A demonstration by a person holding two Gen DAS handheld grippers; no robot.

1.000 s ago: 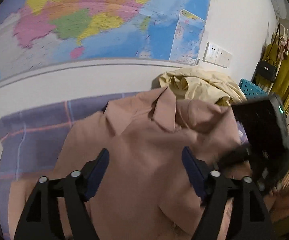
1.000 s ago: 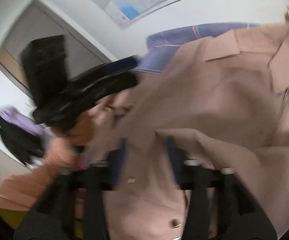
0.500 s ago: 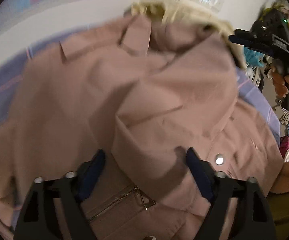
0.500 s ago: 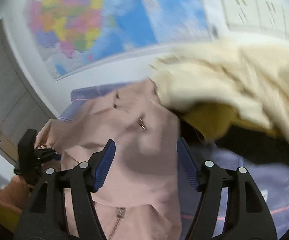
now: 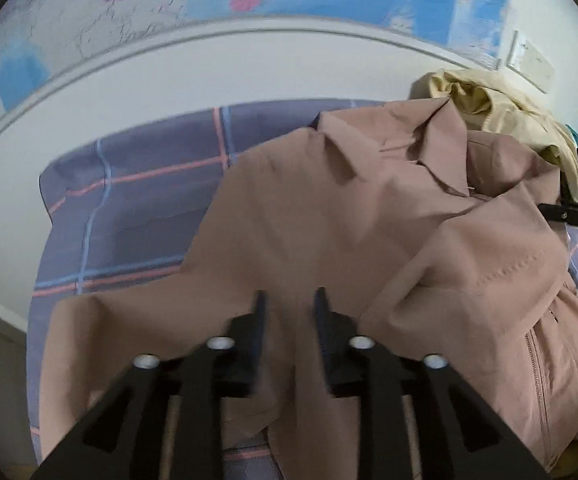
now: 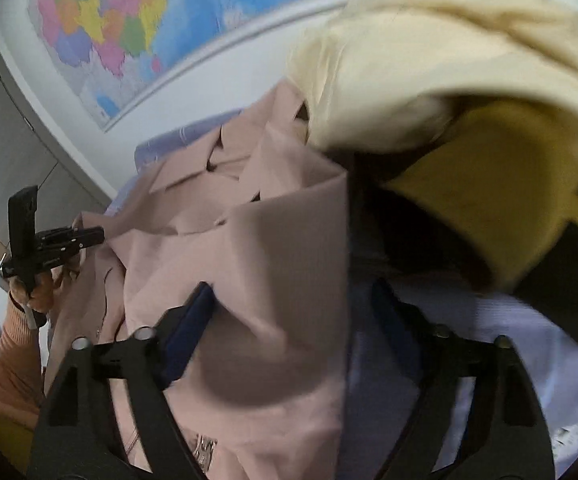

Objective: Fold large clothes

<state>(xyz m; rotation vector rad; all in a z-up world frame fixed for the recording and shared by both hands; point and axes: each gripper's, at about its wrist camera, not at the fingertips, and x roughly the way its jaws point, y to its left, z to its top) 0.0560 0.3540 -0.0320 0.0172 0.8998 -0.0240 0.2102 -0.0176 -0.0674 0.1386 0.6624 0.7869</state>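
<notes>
We have the pink jacket (image 5: 329, 216) spread across the checked sheet (image 5: 129, 200), collar toward the wall, one side already lying over the middle. Our left gripper (image 5: 288, 304) has its jaws nearly together around a ridge of the jacket's cloth, though whether they truly pinch it we cannot tell through the blur. Our right gripper (image 6: 289, 312) stands with jaws wide apart over the jacket's right edge, holding nothing.

To do this step well, we judge we should take a full pinch of fabric rather than a thin skin of it, and lift before pulling, so the layers underneath stay flat.

For room, the bare sheet to the left is open. On the right, the cream coat (image 6: 429, 60) is piled against the jacket's collar and overhangs the right gripper, so a fold that way risks snagging it.
</notes>
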